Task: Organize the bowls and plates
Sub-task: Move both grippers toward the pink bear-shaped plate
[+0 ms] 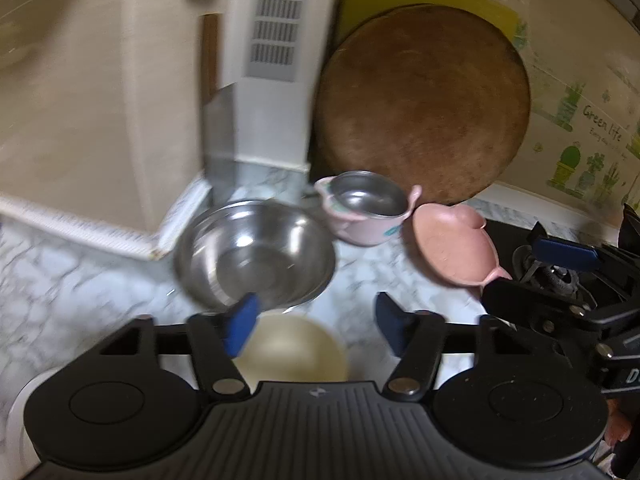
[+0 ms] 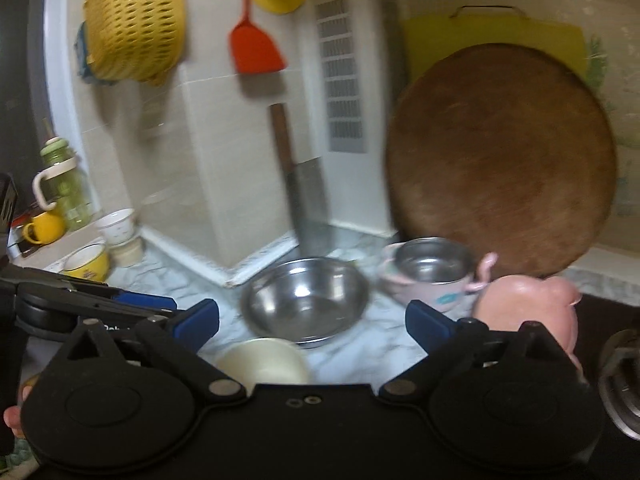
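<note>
A wide steel bowl (image 1: 256,256) (image 2: 306,300) sits on the marble counter. Behind it stands a pink handled bowl with a steel liner (image 1: 366,208) (image 2: 432,274). A pink fish-shaped plate (image 1: 456,248) (image 2: 532,312) lies to the right. A cream bowl (image 1: 294,352) (image 2: 264,362) lies nearest, partly hidden by both grippers' bodies. My left gripper (image 1: 316,326) is open and empty above the cream bowl. My right gripper (image 2: 314,320) is open and empty, in front of the steel bowl. The right gripper also shows at the right edge of the left wrist view (image 1: 560,256).
A round wooden cutting board (image 1: 424,112) (image 2: 500,160) leans on the wall over a yellow board. A cleaver (image 2: 304,196) leans at the corner. A gas stove (image 1: 560,276) is right. Cups and a yellow mug (image 2: 42,228) stand at the left.
</note>
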The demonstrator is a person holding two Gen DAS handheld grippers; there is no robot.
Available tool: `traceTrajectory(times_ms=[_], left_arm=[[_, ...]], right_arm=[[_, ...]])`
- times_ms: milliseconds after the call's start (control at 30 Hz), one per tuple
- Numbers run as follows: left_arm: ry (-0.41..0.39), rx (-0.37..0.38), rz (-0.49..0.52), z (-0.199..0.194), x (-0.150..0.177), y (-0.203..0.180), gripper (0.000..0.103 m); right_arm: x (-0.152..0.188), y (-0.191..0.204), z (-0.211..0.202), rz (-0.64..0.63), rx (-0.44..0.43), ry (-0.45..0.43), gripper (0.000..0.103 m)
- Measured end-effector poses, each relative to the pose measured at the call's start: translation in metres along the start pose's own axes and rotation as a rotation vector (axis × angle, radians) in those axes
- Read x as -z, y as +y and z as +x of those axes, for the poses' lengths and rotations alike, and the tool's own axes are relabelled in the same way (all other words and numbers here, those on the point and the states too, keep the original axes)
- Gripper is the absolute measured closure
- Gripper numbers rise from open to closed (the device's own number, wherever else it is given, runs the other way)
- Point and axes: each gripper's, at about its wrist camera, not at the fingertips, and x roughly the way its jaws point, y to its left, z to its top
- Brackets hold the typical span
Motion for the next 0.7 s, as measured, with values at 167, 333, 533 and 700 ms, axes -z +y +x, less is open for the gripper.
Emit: traceTrajectory(times_ms=[167,333,533,700], left_arm=[[0.003,0.05,0.024,0.035,-0.023,-0.041,0.028],[0.049,0.072,0.005,0.081,-0.038,-0.077,0.027],[0.077,0.07,0.018,0.131,-0.046,-0.11,0.027],[0.113,0.048,0.044,0.173,-0.05,-0.132,0.027]], right_arm=[[0.001,-0.052,-0.003,0.022,0.113,0.005,0.001],[0.003,-0.111,0.012,0.076,0.194,0.076,0.001],[0.0,-0.167,0.037,0.087,0.27,0.141,0.001],[0.0,-0.207,0.067,0.134,0.302,0.216,0.001]])
